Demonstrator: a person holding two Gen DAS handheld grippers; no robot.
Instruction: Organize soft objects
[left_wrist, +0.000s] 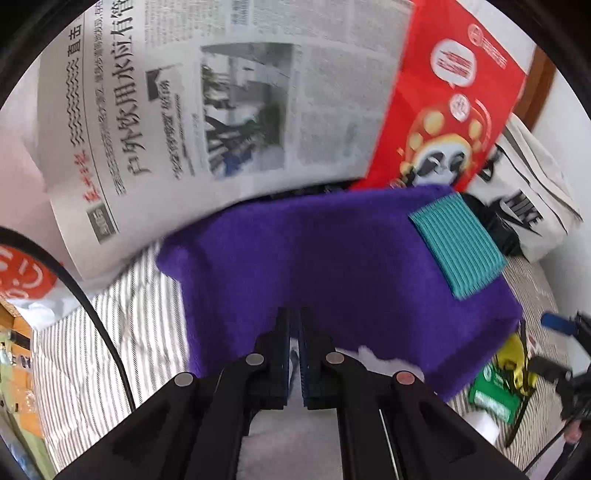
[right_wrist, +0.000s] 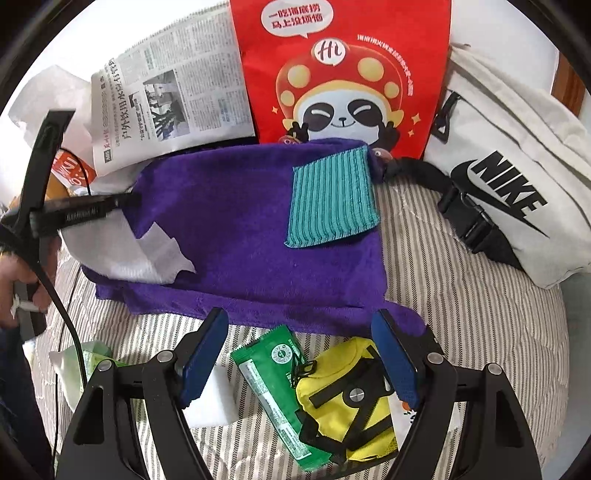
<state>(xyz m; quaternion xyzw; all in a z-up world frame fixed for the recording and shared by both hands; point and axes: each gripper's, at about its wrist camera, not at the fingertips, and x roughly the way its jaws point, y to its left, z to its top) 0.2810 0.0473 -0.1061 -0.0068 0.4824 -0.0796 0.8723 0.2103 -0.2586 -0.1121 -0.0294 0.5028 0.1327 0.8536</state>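
Observation:
A folded purple towel lies on the striped bed, with a teal ribbed cloth on its right part. In the left wrist view my left gripper is shut on the near edge of the purple towel, with a white cloth under the fold. The teal cloth lies to its right. My right gripper is open and empty, just in front of the towel, above a green packet and a yellow pouch.
A newspaper, a red panda bag and a white Nike bag stand behind the towel. White tissue lies at the towel's left. The striped sheet shows at the right. A hand holds the left gripper's handle.

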